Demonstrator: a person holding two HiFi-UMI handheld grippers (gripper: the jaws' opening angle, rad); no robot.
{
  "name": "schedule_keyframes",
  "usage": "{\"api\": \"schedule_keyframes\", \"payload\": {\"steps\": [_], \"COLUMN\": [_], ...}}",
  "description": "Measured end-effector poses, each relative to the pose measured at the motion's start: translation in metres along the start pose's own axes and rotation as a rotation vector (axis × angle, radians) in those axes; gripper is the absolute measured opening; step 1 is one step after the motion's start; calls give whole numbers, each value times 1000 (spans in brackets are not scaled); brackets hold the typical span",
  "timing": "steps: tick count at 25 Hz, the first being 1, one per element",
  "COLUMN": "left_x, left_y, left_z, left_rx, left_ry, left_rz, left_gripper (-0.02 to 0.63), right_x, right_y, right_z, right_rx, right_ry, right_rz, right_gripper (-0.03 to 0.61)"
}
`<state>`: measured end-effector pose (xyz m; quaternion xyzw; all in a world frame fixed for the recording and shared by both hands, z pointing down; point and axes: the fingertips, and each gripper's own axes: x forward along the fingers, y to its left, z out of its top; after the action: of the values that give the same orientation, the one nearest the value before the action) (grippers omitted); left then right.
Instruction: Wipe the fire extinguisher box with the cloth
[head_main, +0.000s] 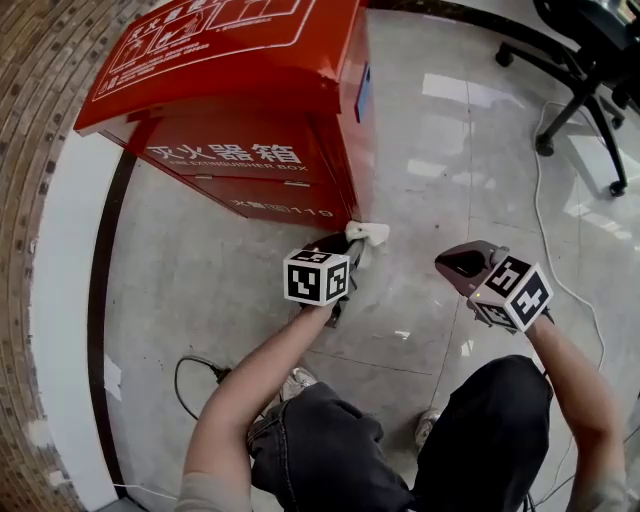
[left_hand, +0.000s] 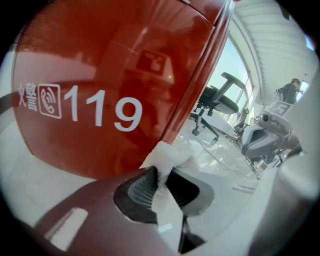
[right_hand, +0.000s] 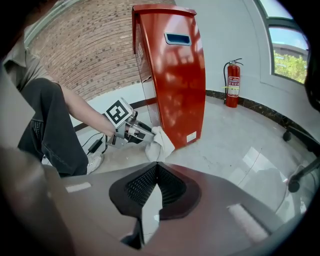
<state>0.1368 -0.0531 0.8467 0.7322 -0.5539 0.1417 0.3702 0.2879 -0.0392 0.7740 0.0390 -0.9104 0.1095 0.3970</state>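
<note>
Wiping step, I'd say: the left gripper (left_hand: 162, 175) is clamped on the white cloth (left_hand: 169, 156), right at the bottom corner of the red fire extinguisher box (left_hand: 100, 65) by the 119. The right gripper (right_hand: 156, 167) is closed on nothing, off to the side. Next move probably needs the cloth dragged across that front panel.

**A:** how's the left maroon tongs (head_main: 348, 250) sitting, the one with the black-and-white marker cube?

**B:** bare left forearm (head_main: 262, 372) reaches forward and low, jaws clamped tight on a crumpled white cloth (left_hand: 169, 156).

**A:** and the right maroon tongs (head_main: 462, 262)?

**B:** held off to the side on the bare right forearm (head_main: 580, 372), jaws pressed together, nothing between them.
</note>
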Motion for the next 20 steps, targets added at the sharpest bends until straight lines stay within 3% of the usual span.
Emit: {"api": "schedule_keyframes", "payload": {"steps": [5, 11, 14, 20], "left_x": [-18, -79, -114, -190], "left_y": [-69, -113, -128, -179], "left_z": [22, 47, 65, 109], "left_rx": [199, 473, 515, 493], "left_ry": [-35, 6, 17, 100], "left_rz": [-189, -299, -319, -336], "left_gripper": [61, 61, 61, 61], "right_x": [-4, -24, -44, -112], "right_y": [4, 36, 56, 93], "right_z": [-6, 22, 41, 94], "right_rx": [92, 259, 296, 387], "right_ry": [-6, -52, -57, -73], "right_rz": [11, 23, 16, -72], "right_gripper": [25, 25, 25, 25]}}
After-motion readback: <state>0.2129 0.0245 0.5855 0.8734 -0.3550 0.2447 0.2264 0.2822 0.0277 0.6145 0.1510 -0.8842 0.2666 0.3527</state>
